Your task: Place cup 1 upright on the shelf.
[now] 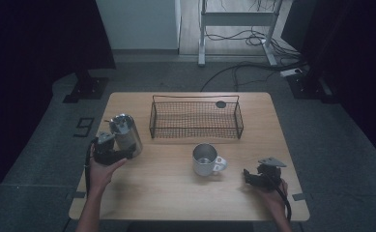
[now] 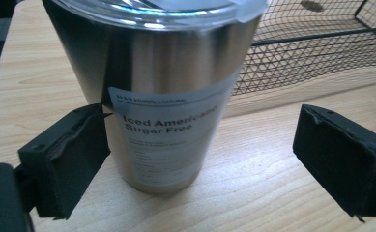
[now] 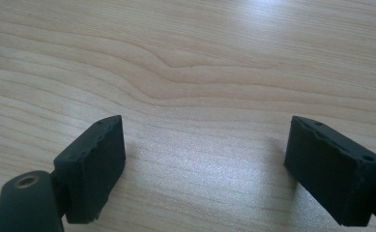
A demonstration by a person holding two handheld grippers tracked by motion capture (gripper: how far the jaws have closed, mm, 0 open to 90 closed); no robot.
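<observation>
While standing upright on the pale wooden bench (image 1: 176, 193), tall stainless steel tumbler with clear lid and white printed label (image 2: 161, 96) placed just left of the black wire mesh basket (image 1: 195, 118). Left gripper (image 2: 200, 154) set around the tumbler's lower body, jaws spread, left pad touching the steel wall, right pad well clear. Short steel mug with handle (image 1: 206, 159) just in front of the basket. Right gripper (image 3: 205, 164) resting on bare bench right of the mug, jaws spread wide, holding nothing.
</observation>
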